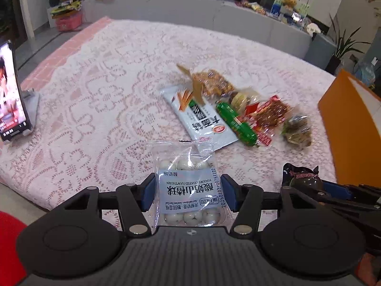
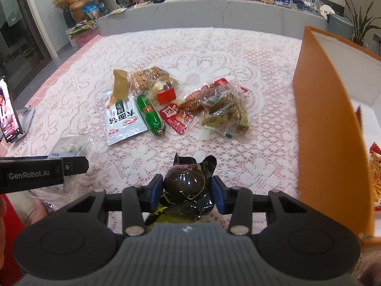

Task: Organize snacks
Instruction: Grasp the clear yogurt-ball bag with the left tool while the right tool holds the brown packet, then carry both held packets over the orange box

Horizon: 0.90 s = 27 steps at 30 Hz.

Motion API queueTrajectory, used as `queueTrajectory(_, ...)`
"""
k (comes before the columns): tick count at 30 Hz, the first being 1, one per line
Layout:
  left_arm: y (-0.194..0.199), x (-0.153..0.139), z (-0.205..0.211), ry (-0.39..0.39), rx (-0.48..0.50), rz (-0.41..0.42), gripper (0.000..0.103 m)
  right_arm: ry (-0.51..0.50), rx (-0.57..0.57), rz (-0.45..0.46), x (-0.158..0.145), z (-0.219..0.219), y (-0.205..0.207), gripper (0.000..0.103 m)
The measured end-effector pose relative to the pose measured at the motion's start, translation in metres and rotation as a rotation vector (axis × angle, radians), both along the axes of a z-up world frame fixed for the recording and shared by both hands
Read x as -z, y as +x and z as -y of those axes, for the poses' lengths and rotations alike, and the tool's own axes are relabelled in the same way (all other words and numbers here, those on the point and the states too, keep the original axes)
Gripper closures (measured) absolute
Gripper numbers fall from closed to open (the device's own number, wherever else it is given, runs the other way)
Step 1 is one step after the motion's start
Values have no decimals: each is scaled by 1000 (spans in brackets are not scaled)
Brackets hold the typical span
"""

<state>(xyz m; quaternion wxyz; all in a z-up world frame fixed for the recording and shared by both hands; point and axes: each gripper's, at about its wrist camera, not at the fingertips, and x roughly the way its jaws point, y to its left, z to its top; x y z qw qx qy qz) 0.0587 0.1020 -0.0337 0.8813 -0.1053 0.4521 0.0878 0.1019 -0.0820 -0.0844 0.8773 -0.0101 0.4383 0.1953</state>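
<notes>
My left gripper [image 1: 188, 190] is shut on a clear pack of white yogurt hawthorn balls [image 1: 190, 181], held above the lace tablecloth. My right gripper [image 2: 184, 190] is shut on a dark egg-shaped snack in a black wrapper [image 2: 184, 184]; it also shows in the left wrist view [image 1: 302, 177]. A pile of snacks lies mid-table: a white noodle pack [image 2: 123, 119], a green sausage [image 2: 151, 114], a red packet [image 2: 175, 116], a clear bag of greenish pieces [image 2: 223, 112]. An orange box [image 2: 328, 119] stands at the right.
A phone on a stand [image 1: 10, 93] is at the table's left edge. The left gripper's body [image 2: 35, 174] reaches in at the left of the right wrist view. A grey sofa [image 2: 214, 14] with clutter runs behind the table.
</notes>
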Motion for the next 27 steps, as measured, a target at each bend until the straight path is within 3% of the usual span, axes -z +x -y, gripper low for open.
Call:
queueTrajectory(11,-21,-38,28,-26,82,111,38,109,55,77,-39,35,-26,61)
queueTrajectory(17,-23,-62,55,-35,162,173,38,153,83,191,-79,64,-45,61)
queueTrajectory(22,-14,-81,85,-60,259,216,38,135,112,241,-102,97,-50,61)
queueTrajectory(27,9,-92,127,-75,392,229,38,125,162,216,-113,140,-41,61)
